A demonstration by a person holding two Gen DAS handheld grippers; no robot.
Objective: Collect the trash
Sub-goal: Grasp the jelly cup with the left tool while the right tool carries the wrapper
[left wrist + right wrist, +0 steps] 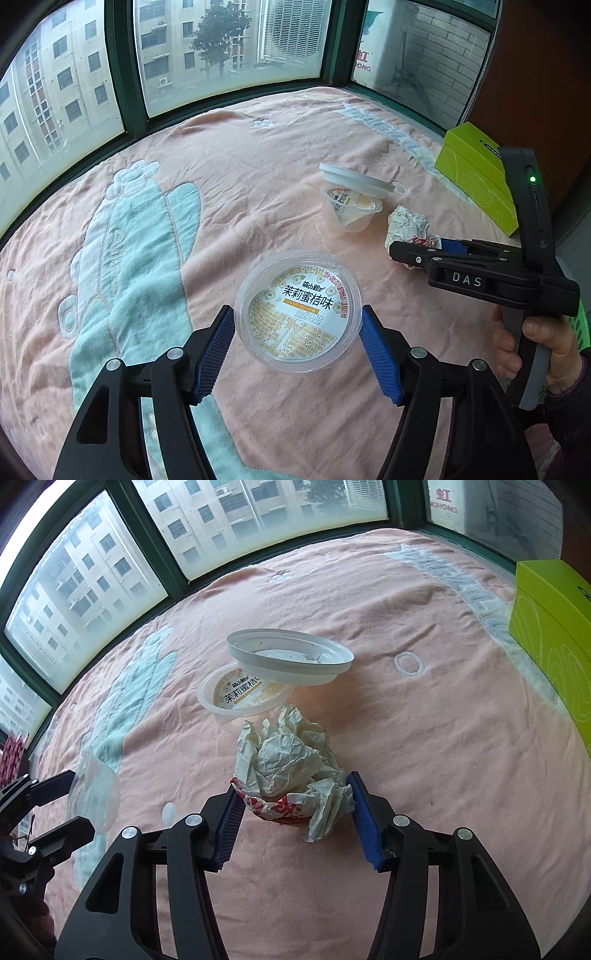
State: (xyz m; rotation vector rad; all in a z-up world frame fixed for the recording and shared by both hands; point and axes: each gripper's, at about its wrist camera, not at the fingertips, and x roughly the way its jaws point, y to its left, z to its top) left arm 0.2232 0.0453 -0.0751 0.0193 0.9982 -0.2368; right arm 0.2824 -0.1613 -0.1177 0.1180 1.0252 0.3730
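My left gripper (297, 312) is shut on a clear jelly cup (295, 343) with a printed foil top, held a little above the pink blanket (229, 177). Both blue pads (218, 347) press its rim. The same cup (94, 794) shows at the far left of the right wrist view. My right gripper (294, 784) is down on the blanket, shut on a crumpled white and red paper wrapper (288, 760); its pads touch both sides. In the left wrist view the right gripper (417, 251) sits at that wrapper (406, 223).
A second jelly cup (243, 696) lies on its side beyond the wrapper, with a white plastic lid (291, 657) resting on it. A green box (550, 635) stands at the right edge. Windows with dark green frames (122, 74) border the blanket. A person's hand (532, 347) holds the right gripper.
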